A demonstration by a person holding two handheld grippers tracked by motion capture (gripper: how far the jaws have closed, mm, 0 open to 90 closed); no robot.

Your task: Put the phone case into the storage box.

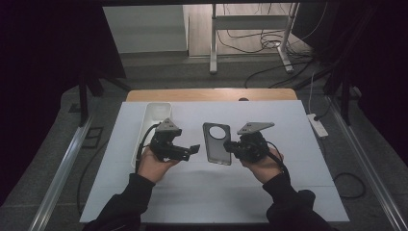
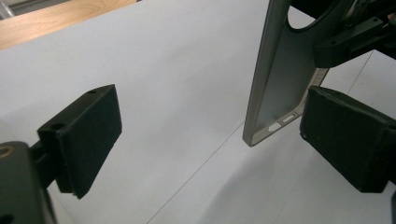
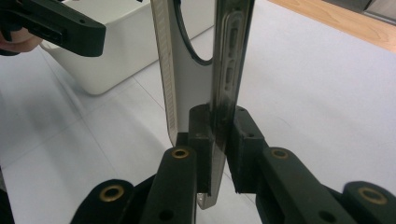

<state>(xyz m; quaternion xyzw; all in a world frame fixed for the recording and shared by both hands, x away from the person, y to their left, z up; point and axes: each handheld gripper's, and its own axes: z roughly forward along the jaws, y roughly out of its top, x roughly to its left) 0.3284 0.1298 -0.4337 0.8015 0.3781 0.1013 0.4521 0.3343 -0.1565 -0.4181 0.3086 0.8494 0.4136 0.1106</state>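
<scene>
A grey phone back shell [image 1: 216,143] with a round camera hole is held just above the middle of the white mat. My right gripper [image 1: 231,147] is shut on the shell's right edge; in the right gripper view the jaws [image 3: 217,140] pinch the thin wall of the shell [image 3: 191,60], which stands upright. Just left of the shell, my left gripper [image 1: 191,149] is open and touches nothing. In the left gripper view its wide-apart pads [image 2: 217,135] frame bare mat, with the shell's corner [image 2: 280,84] near the right pad.
A long white tray [image 1: 155,115] lies at the mat's left side, also in the right gripper view [image 3: 121,51]. The white mat [image 1: 288,183] covers a wooden table [image 1: 211,95]. A power strip [image 1: 317,125] and cables lie on the floor to the right.
</scene>
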